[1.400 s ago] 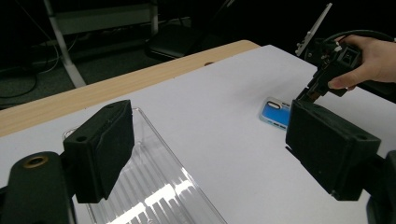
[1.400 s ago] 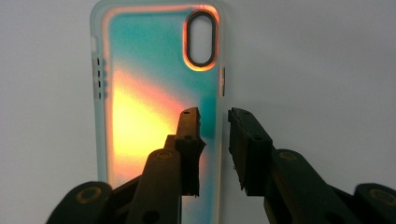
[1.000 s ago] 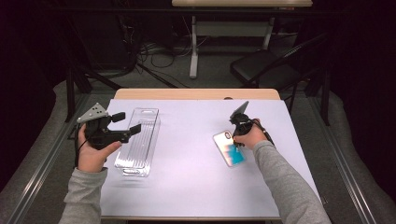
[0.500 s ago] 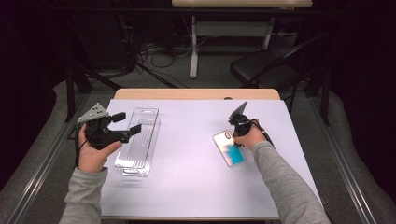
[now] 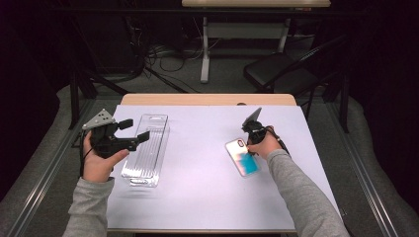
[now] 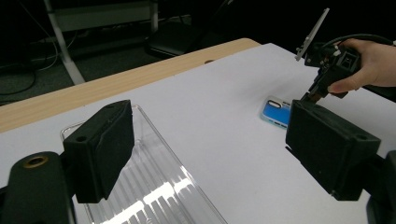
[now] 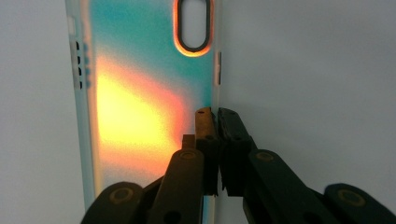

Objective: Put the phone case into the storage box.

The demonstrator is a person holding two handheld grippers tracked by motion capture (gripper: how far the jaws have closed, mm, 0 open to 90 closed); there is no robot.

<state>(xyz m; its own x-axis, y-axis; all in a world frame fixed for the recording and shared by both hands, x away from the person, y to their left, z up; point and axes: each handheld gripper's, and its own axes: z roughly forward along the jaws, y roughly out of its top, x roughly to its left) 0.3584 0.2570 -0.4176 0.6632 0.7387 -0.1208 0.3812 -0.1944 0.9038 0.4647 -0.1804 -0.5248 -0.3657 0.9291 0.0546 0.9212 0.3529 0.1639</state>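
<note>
On the white table a phone case lies flat at about 3 o'clock from the table's middle. Its long axis runs from 11 o'clock to 5 o'clock in the high view, and the camera opening points to 11 o'clock, away from the person. The right gripper has its jaws pressed together on the case's side edge. The left gripper hovers with jaws wide apart and holds nothing, over a clear plastic tray at 9 o'clock.

White-topped table bearing clear plastic tray and phone case.
</note>
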